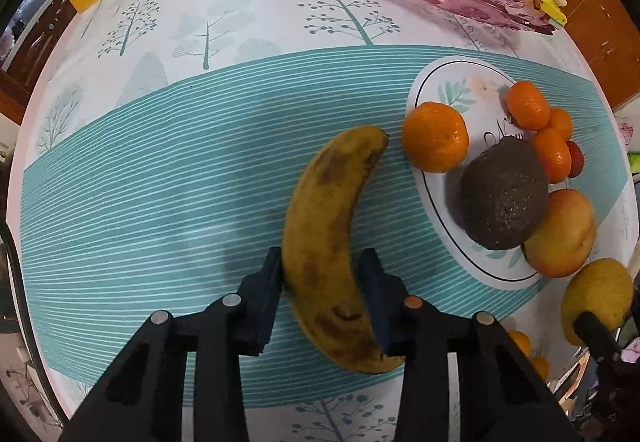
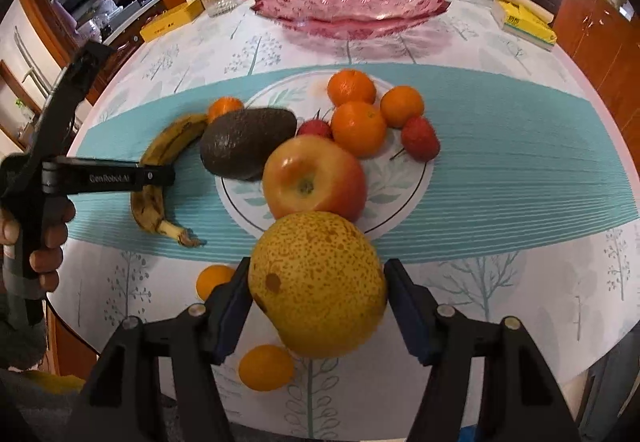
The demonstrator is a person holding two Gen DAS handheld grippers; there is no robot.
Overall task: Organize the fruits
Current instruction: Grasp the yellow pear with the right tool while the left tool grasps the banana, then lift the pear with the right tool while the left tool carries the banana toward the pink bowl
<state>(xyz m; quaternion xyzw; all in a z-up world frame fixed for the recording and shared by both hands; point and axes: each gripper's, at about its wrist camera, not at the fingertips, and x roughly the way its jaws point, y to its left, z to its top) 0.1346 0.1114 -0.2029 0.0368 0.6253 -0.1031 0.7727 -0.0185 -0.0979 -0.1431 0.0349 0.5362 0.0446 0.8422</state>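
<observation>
Left tongs (image 1: 322, 292): pointing steeply down, pads clamped on the banana (image 1: 334, 242) lying on the bench (image 1: 160, 170).
Right tongs (image 2: 318, 308): tilted down, gripping the pear (image 2: 320, 282) above the near edge.
Plate (image 2: 404, 194): crowded with fruit, just beside the banana.
Open room: teal cloth left of the banana.

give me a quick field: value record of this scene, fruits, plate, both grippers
table: patterned cloth with a teal stripe
plate: white plate, leaf print
on plate: avocado, apple, oranges, small red fruits
banana: banana on the cloth beside the plate
left gripper: left gripper closed around the banana
pear: pear between the right fingers
right gripper: right gripper shut on the pear
loose: two oranges on the cloth under the pear
far end: pink glass tray
</observation>
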